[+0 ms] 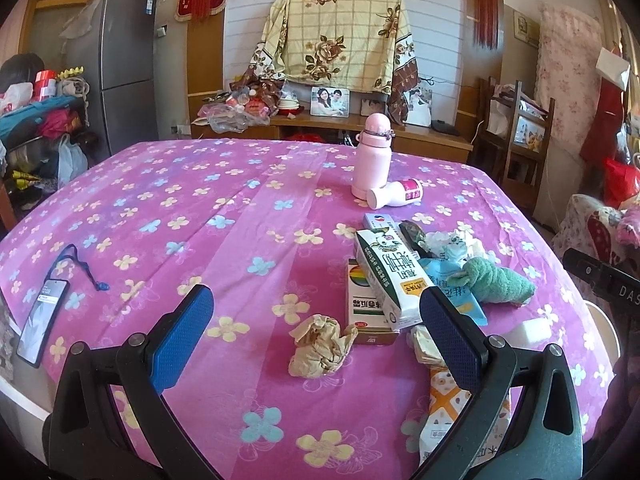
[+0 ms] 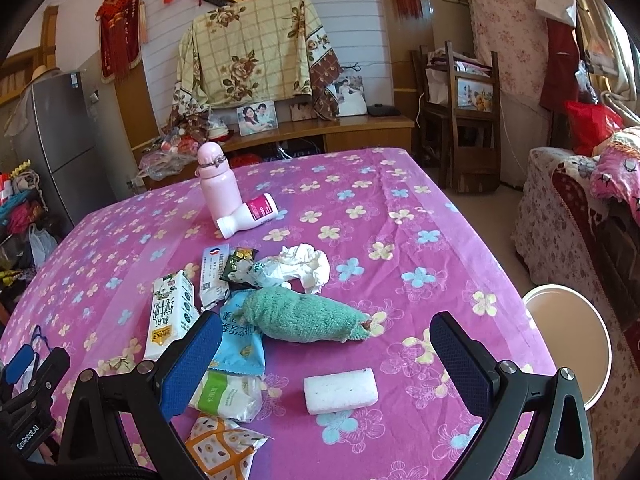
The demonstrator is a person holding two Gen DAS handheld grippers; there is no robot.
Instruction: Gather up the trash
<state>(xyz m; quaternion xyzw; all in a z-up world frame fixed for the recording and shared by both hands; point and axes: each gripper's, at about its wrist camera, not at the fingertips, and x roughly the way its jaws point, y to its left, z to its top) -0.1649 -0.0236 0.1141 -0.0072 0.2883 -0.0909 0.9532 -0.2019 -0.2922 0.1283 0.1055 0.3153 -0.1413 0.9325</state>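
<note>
Trash lies on the pink flowered tablecloth (image 1: 200, 208). A crumpled brown paper ball (image 1: 320, 346) sits between the fingers of my open, empty left gripper (image 1: 316, 312). Behind it are a milk carton (image 1: 386, 276), a flat box (image 1: 362, 312), snack wrappers (image 1: 456, 404) and a green cloth (image 1: 494, 280). My right gripper (image 2: 326, 344) is open and empty above a white foam block (image 2: 340, 390), with the green cloth (image 2: 304, 316), crumpled white tissue (image 2: 304, 266), the carton (image 2: 170, 312) and wrappers (image 2: 220, 444) ahead and to its left.
A pink flask (image 1: 372, 156) stands upright at the back, a white bottle (image 1: 396, 194) lying next to it. A phone (image 1: 42, 326) lies at the table's left edge. A white bin (image 2: 568, 340) stands on the floor right of the table, next to a sofa (image 2: 580, 208).
</note>
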